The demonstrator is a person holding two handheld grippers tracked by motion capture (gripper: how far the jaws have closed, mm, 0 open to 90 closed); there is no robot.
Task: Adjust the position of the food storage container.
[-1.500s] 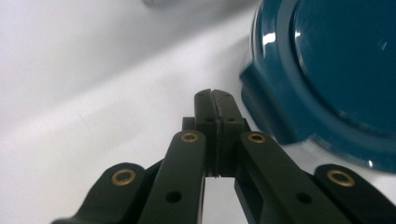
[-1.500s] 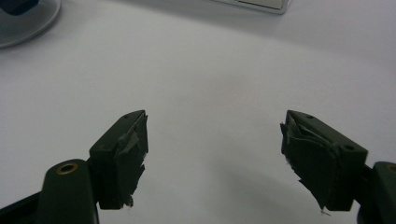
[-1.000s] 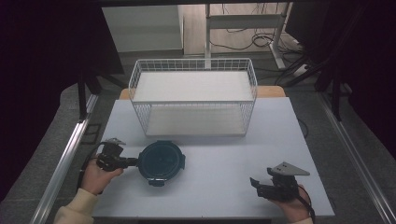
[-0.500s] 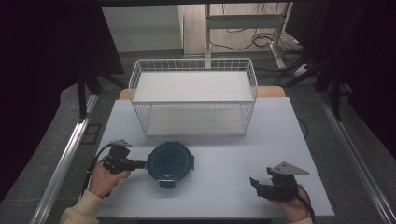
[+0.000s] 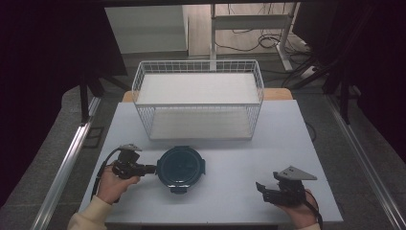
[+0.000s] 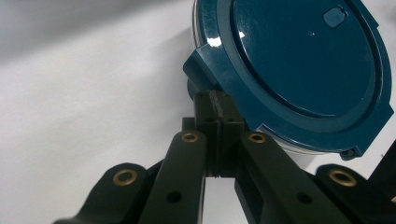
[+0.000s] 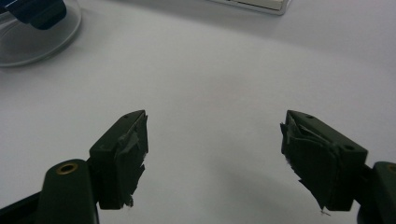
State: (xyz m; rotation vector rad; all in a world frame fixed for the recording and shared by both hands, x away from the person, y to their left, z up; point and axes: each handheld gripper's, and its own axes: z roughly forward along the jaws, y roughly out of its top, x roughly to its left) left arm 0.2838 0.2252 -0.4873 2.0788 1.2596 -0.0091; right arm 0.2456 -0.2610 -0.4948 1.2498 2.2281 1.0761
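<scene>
A round clear container with a dark teal clip-on lid [image 5: 181, 167] rests on the white table, front and left of centre. My left gripper [image 5: 152, 168] lies level at its left side, jaws shut. In the left gripper view the closed tips of the left gripper [image 6: 217, 100] touch a latch tab on the lid [image 6: 303, 65], and nothing shows between the pads. My right gripper [image 5: 261, 187] rests near the front right edge, open and with nothing between its jaws. The right gripper [image 7: 215, 154] looks over bare table, with the container [image 7: 32, 32] at the top left.
A white wire basket [image 5: 198, 62] with a white floor stands at the back middle of the table, close behind the container. Its base edge [image 7: 252, 3] shows far ahead in the right gripper view. The table [image 5: 239, 158] drops off at the front and both sides.
My left gripper has moved to the right, and the lidded container has slid right with it. The right gripper has stayed where it was.
</scene>
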